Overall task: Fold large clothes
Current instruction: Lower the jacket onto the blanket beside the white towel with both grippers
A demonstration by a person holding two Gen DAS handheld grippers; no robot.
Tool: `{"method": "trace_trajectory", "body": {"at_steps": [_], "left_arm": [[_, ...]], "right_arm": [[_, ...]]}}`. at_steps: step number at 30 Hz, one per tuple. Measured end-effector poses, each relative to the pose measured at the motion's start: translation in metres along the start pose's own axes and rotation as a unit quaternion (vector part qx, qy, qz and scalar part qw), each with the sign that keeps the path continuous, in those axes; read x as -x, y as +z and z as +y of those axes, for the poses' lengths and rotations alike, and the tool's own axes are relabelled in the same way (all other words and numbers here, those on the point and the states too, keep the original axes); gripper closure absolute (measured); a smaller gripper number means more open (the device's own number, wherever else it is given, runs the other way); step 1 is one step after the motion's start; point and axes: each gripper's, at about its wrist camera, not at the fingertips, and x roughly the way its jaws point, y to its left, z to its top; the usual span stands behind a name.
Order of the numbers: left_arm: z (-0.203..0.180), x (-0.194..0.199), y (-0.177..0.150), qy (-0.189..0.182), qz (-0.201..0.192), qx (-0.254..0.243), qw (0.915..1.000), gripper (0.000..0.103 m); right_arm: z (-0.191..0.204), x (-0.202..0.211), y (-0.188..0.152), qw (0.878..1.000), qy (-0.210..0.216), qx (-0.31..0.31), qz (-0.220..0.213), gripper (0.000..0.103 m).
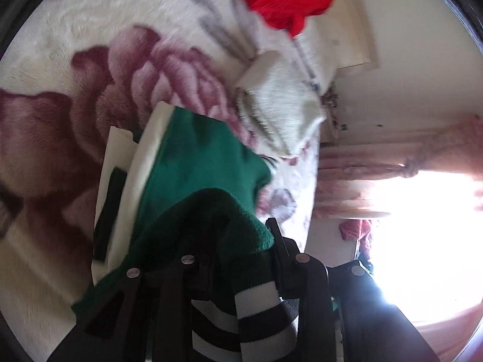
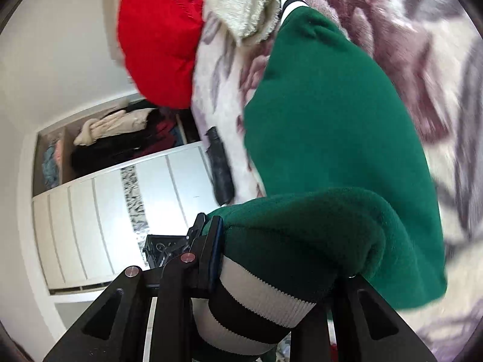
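While both my hands lift it, the green sweater [image 2: 332,126] hangs over the floral blanket [image 1: 90,69] on the bed. My left fingers [image 1: 238,259] are closed on its striped hem [image 1: 241,310]; my right fingers [image 2: 271,271] pinch the same ribbed band. Beyond lie a red garment [image 2: 160,39] and a cream fleece [image 1: 280,111].

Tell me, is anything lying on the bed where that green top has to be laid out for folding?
Nothing visible blocks it. The green top hangs from both tools over bare floral blanket. The red garment and cream fleece lie beyond it, toward the far end of the bed.
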Motion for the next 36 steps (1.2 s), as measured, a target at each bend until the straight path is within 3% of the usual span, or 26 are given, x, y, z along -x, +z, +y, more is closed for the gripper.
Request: {"method": "trace_trajectory", "body": {"at_steps": [2,4,6,8,9,11,12,14,15,16,18,21,25,26,27,28,29,30,31,32,35,36], "left_arm": [[0.009,-0.012,0.011,0.009,0.024,0.037,0.9990,0.074],[0.021,-0.018,0.019,-0.018,0.041,0.083,0.9955,0.067],[0.028,-0.011,0.018,-0.064,0.044,0.116,0.9902,0.053],[0.036,-0.003,0.018,-0.118,0.029,0.148,0.9815,0.019],[0.043,0.005,0.018,-0.153,0.008,0.168,0.9738,0.016],[0.048,0.018,0.020,-0.183,-0.022,0.182,0.9658,0.015],[0.050,0.028,0.020,-0.183,-0.045,0.176,0.9662,0.015],[0.042,0.042,0.017,-0.146,-0.071,0.128,0.9783,0.015],[0.036,0.047,0.014,-0.121,-0.077,0.102,0.9845,0.015],[0.030,0.049,0.011,-0.088,-0.081,0.073,0.9902,0.015],[0.012,0.046,0.000,-0.021,-0.077,0.001,0.9968,0.015],[-0.010,0.015,-0.007,0.057,-0.047,-0.096,0.9926,0.015],[-0.034,-0.044,-0.006,0.135,-0.004,-0.194,0.9717,0.015],[-0.037,-0.058,-0.005,0.158,0.000,-0.216,0.9635,0.015],[-0.042,-0.066,-0.006,0.179,0.002,-0.238,0.9545,0.016],[-0.045,-0.072,-0.007,0.200,-0.004,-0.261,0.9445,0.024],[-0.048,-0.073,-0.008,0.217,-0.012,-0.280,0.9348,0.055],[-0.048,-0.073,-0.008,0.237,-0.017,-0.287,0.9279,0.063],[-0.046,-0.070,-0.006,0.239,-0.020,-0.283,0.9285,0.072],[-0.043,-0.062,-0.003,0.228,-0.029,-0.271,0.9347,0.079],[-0.027,-0.033,0.002,0.185,-0.053,-0.214,0.9577,0.083],[-0.023,-0.026,0.004,0.170,-0.060,-0.198,0.9633,0.084]], "right_arm": [[-0.007,-0.021,0.027,1.000,-0.010,-0.019,0.015,0.073],[-0.013,-0.038,0.056,0.998,-0.010,-0.057,0.041,0.063],[-0.022,-0.049,0.066,0.996,0.009,-0.074,0.052,0.034],[-0.021,-0.047,0.080,0.995,0.037,-0.082,0.054,0.021],[-0.016,-0.045,0.085,0.994,0.049,-0.081,0.049,0.019],[-0.010,-0.037,0.095,0.995,0.057,-0.069,0.038,0.019],[-0.005,-0.033,0.099,0.996,0.059,-0.060,0.033,0.018],[0.001,-0.020,0.104,0.998,0.055,-0.037,0.019,0.015],[0.005,-0.011,0.105,0.999,0.034,-0.015,0.010,0.013],[0.013,-0.004,0.106,1.000,-0.004,0.022,-0.002,0.013],[0.025,0.007,0.102,0.989,-0.102,0.105,-0.024,0.013],[0.023,-0.004,0.097,0.966,-0.193,0.174,0.007,0.013],[0.010,-0.037,0.099,0.935,-0.277,0.220,0.038,0.013],[0.005,-0.043,0.100,0.931,-0.283,0.227,0.042,0.014],[0.003,-0.051,0.101,0.924,-0.296,0.239,0.040,0.027],[0.003,-0.057,0.101,0.919,-0.302,0.251,0.038,0.046],[0.002,-0.063,0.100,0.911,-0.315,0.263,0.033,0.082],[0.003,-0.062,0.100,0.901,-0.342,0.268,0.016,0.089],[0.003,-0.057,0.101,0.904,-0.338,0.261,-0.001,0.093],[0.004,-0.045,0.101,0.909,-0.333,0.248,-0.022,0.096],[0.011,-0.010,0.095,0.922,-0.306,0.226,-0.071,0.098],[0.016,-0.002,0.091,0.920,-0.304,0.231,-0.085,0.098]]}}
